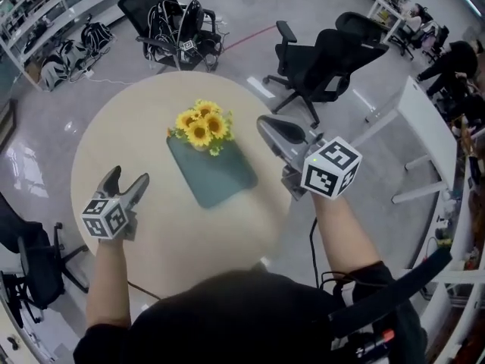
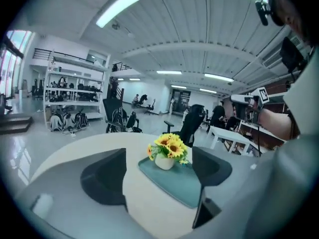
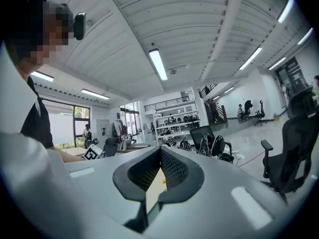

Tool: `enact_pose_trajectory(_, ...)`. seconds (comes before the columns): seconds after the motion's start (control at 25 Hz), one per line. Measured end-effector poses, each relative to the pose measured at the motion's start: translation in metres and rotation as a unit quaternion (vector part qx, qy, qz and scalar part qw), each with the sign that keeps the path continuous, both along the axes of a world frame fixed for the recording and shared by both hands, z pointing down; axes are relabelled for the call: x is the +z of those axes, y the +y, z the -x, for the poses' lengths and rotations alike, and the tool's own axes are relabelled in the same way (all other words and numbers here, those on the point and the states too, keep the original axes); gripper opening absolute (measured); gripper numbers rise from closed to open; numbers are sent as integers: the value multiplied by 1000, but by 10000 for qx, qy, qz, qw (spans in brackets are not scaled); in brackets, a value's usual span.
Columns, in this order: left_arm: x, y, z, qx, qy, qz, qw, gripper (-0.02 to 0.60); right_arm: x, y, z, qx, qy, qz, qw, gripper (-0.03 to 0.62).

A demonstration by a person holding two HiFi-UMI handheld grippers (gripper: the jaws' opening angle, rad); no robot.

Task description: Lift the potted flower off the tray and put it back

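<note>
A small white pot of yellow sunflowers (image 1: pixel 203 126) stands upright on the far end of a dark green tray (image 1: pixel 220 179) in the middle of the round beige table (image 1: pixel 114 131). My left gripper (image 1: pixel 129 176) is raised over the table's near left part, well short of the tray, with its jaws open and nothing between them. In the left gripper view the potted flower (image 2: pixel 168 151) and the tray (image 2: pixel 182 185) show far off between the open left gripper (image 2: pixel 158 176). My right gripper (image 1: pixel 263 121) hovers just right of the tray, and the right gripper (image 3: pixel 160 156) has its tips together, empty.
Black office chairs stand beyond the table (image 1: pixel 322 59) (image 1: pixel 170 21), and another chair (image 1: pixel 30 264) is at its near left. A white desk (image 1: pixel 432 127) lies to the right. A cable hangs from the right gripper near the table's front edge.
</note>
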State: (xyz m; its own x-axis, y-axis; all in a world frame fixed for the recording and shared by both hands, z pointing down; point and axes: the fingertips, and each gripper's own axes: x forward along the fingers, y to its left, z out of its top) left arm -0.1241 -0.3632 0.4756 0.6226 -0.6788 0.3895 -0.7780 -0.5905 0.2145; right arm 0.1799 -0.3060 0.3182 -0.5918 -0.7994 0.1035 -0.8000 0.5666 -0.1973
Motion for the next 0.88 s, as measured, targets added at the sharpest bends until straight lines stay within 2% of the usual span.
enact_pose_trajectory(0.28, -124, 39, 62, -389, 659, -843, 9935, 261, -49, 19, 47, -268, 135, -236, 9993, 14)
enact_pose_trajectory(0.44, -179, 61, 95, -587, 914, -1252, 9862, 198, -76, 20, 72, -461, 172, -404, 9980, 14)
enact_pose_trajectory(0.6, -216, 86, 118, -705, 1156, -1482, 9796, 148, -96, 30, 91, -570, 263, -490, 9968, 14)
enact_pose_trajectory(0.88, -267, 125, 130, -871, 1392, -1815, 9696, 43, -121, 44, 103, -694, 328, -527, 9957, 14)
